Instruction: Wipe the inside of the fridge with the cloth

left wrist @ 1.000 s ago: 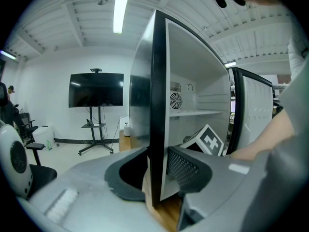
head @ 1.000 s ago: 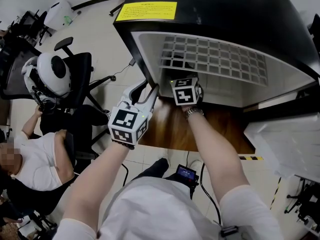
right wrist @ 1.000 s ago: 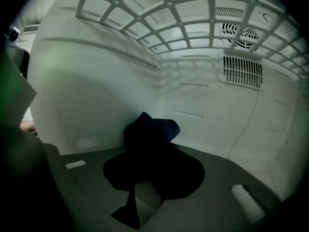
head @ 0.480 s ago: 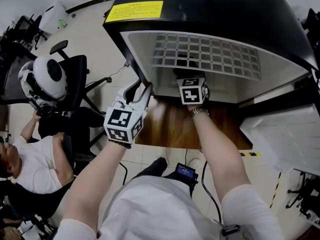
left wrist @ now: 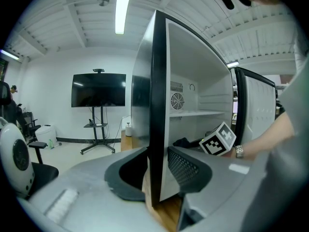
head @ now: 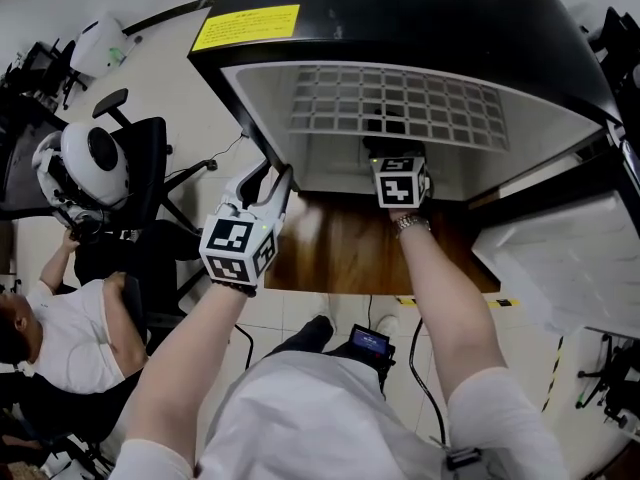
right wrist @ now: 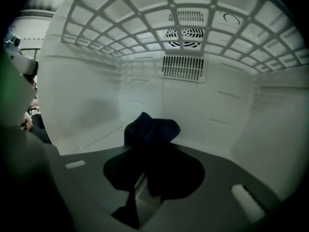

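Overhead, head view: left claw (head: 268,186) at the fridge (head: 400,8) front left edge; right claw (head: 398,168) reaches inside, under the wire shelf (head: 400,103).
Left gripper view: jaws partly apart — closed on the side wall (left wrist: 157,105) front edge.
Right gripper view: jaws pinched on the dark cloth (right wrist: 152,129) — bunched, resting on the fridge's floor.

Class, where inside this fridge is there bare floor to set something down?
Bare floor lies between the cloth and the left wall, and again toward the right wall. The middle is crowded: the right gripper holds the cloth there.
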